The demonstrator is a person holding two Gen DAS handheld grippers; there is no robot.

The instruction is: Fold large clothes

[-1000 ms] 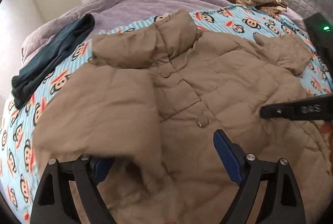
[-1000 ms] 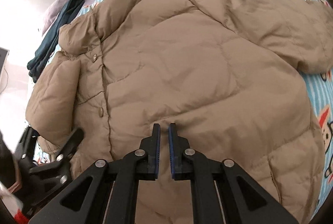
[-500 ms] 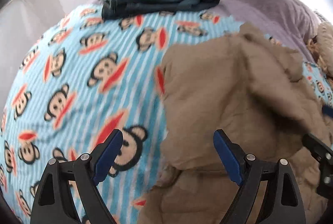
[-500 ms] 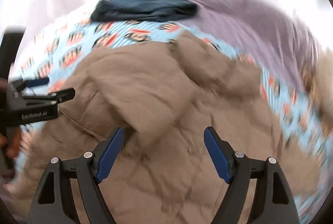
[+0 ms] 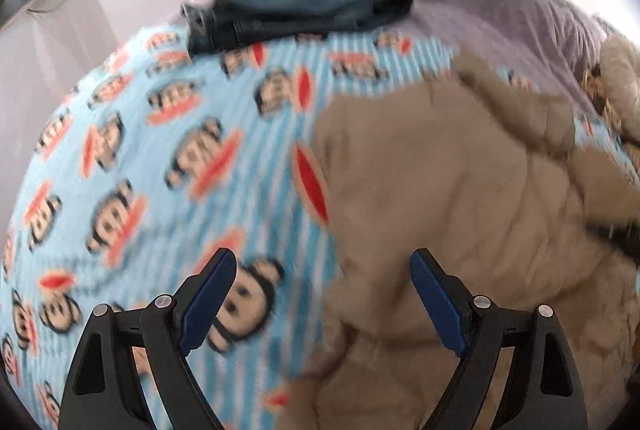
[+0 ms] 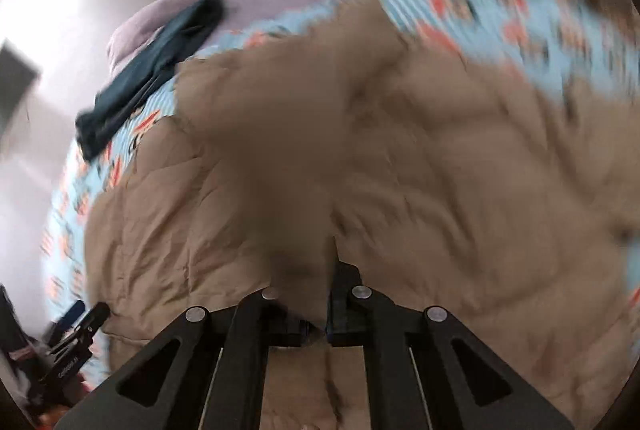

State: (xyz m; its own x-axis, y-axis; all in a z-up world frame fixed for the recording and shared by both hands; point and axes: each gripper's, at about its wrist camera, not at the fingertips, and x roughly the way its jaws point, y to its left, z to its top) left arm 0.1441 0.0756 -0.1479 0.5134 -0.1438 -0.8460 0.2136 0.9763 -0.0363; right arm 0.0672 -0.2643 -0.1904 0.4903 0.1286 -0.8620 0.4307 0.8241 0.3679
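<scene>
A tan puffer jacket point(image 5: 460, 214) lies on a bed over a blue monkey-print blanket point(image 5: 160, 166). My left gripper point(image 5: 320, 294) is open and empty, hovering over the jacket's left edge where it meets the blanket. In the right wrist view the jacket point(image 6: 420, 158) fills the frame, blurred. My right gripper point(image 6: 316, 294) is shut on a raised fold of the jacket, which bulges up between and above its jaws. The left gripper also shows in the right wrist view point(image 6: 76, 334) at the lower left edge.
Folded dark blue jeans point(image 5: 296, 14) lie at the far side of the blanket, also in the right wrist view point(image 6: 152, 70). A lilac duvet point(image 5: 460, 2) covers the back of the bed. Cushions point(image 5: 616, 78) sit at the far right. White walls and doors stand behind.
My right gripper was open half a second ago and has now shut on a fold of the jacket and lifts it. My left gripper stays open at the jacket's left edge.
</scene>
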